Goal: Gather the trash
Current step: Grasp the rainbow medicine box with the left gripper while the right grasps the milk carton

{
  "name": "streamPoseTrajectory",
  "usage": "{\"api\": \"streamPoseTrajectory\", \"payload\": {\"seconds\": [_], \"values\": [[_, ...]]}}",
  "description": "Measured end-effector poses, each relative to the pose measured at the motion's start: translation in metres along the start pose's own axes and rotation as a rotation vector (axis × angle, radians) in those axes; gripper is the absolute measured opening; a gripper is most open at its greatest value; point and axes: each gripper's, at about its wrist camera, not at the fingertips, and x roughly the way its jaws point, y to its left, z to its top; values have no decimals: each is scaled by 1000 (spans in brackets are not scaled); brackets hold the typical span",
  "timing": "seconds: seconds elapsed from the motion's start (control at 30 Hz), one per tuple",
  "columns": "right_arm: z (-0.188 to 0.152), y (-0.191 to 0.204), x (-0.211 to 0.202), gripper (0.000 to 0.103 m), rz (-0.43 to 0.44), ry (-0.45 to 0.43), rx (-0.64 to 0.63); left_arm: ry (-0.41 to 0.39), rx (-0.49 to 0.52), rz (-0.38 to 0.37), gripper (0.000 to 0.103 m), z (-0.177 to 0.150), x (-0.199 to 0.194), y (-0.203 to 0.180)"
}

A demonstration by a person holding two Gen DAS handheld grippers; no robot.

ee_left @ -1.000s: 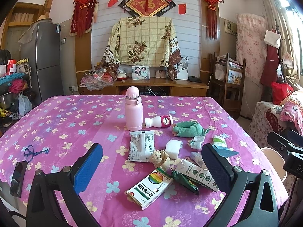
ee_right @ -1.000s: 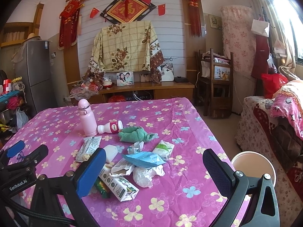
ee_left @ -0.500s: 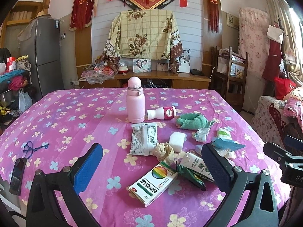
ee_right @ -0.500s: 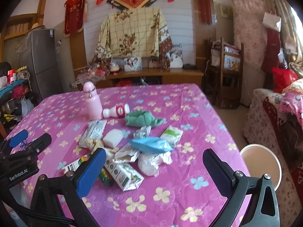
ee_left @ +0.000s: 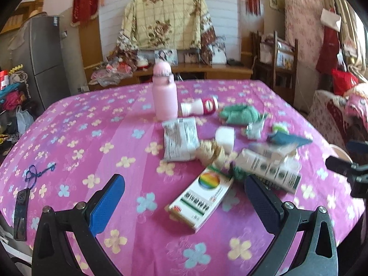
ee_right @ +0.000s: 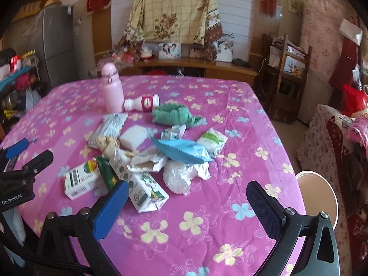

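Observation:
A pile of trash lies on the pink flowered tablecloth (ee_left: 96, 138): a rainbow-printed box (ee_left: 202, 195), a grey-white wrapper (ee_left: 180, 139), a crumpled beige paper ball (ee_left: 210, 150), a green-and-white carton (ee_right: 142, 184), a blue foil bag (ee_right: 181, 149), a white crumpled bag (ee_right: 179, 177) and a white block (ee_right: 133, 135). My left gripper (ee_left: 184, 204) is open and empty, just short of the rainbow box. My right gripper (ee_right: 186, 207) is open and empty, near the carton and white bag. A round bin (ee_right: 317, 195) stands below the table's right edge.
A pink flask (ee_left: 164, 94) stands upright behind the pile, with a small white-and-red bottle (ee_left: 200, 108) on its side and a green cloth (ee_left: 239, 113) beside it. A black phone (ee_left: 20, 211) and blue string (ee_left: 34, 172) lie at the left edge. Sofa at right.
Both grippers have moved forward and tilted down toward the pile, so the trash looks nearer and larger. Both stay open. Nothing on the table has moved.

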Motion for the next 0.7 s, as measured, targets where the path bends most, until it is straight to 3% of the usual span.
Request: {"api": "streamPoseTrajectory", "payload": {"seconds": [0.33, 0.7], "values": [[-5, 8, 25, 103, 79, 102, -73, 127, 41, -67, 103, -12, 32, 3], [-6, 3, 44, 103, 207, 163, -34, 259, 123, -107, 103, -14, 82, -6]]}}
